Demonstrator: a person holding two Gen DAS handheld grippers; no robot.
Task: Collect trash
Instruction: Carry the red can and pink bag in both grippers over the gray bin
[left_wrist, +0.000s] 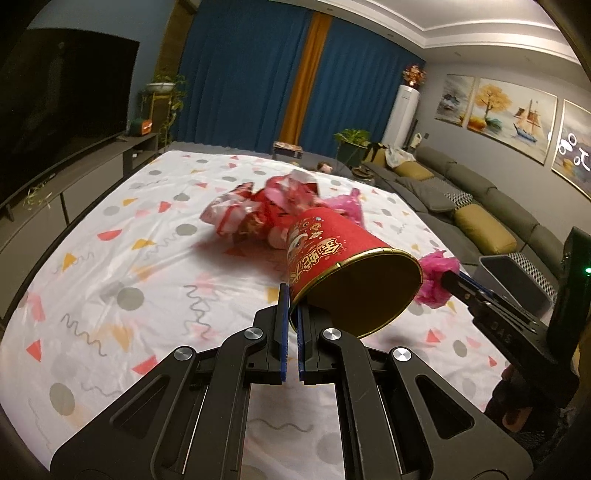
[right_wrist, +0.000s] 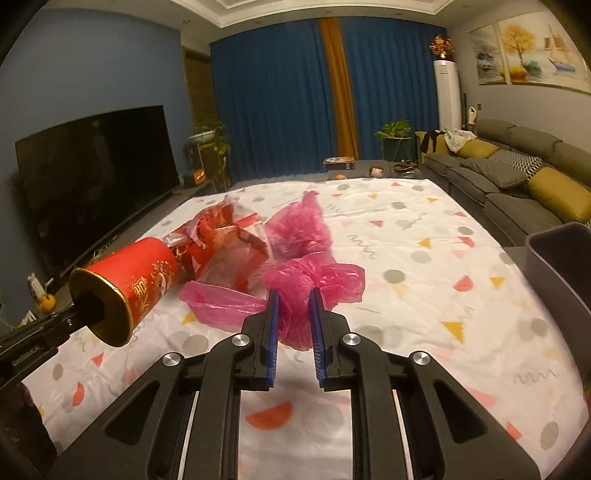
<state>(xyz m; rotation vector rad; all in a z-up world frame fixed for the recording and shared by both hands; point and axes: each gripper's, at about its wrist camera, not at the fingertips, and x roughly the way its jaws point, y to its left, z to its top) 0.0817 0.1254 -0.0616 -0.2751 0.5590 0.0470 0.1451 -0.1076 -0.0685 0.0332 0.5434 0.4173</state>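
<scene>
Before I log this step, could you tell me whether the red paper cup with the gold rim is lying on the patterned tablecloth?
No, the red paper cup is lifted off the patterned tablecloth, its rim pinched by the left gripper.

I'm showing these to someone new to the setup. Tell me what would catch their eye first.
First, the red paper cup with a gold inside, pinched by its rim in the left hand-held gripper above the confetti-patterned tablecloth. Next, the crumpled pink plastic bag clamped in the right hand-held gripper. Behind both, a heap of red wrappers lies mid-table, and a grey bin stands at the right edge.
</scene>
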